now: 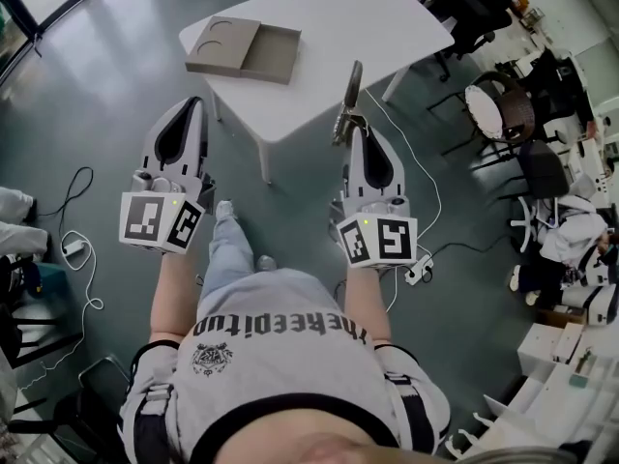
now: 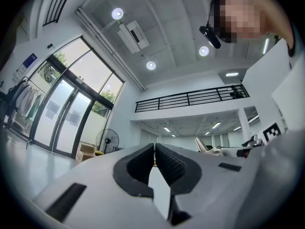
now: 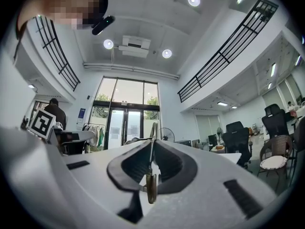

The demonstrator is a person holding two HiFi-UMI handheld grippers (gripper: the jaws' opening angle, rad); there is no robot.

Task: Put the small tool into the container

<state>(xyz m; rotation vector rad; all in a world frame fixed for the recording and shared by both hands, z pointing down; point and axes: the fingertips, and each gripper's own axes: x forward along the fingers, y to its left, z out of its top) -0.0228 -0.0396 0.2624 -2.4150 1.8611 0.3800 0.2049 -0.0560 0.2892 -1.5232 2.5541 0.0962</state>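
The small metal tool [image 1: 350,97] was clamped edge-on in the right claw [image 1: 349,126], its slim shaft running out past the claw's tips and its brass-coloured end showing at the back of the pads in the right gripper view. In the head view it hung just at the near edge of the white counter [image 1: 329,27], pointing away from the person. The container, an open cardboard box [image 1: 272,56] with its flap [image 1: 222,43] laid out beside it, sat on the far left part of that counter, well apart from the tool. The left claw [image 1: 190,104] was closed with nothing between its pads, held over the grey floor [image 1: 106,75] to the left of the counter's leg [image 1: 261,158].
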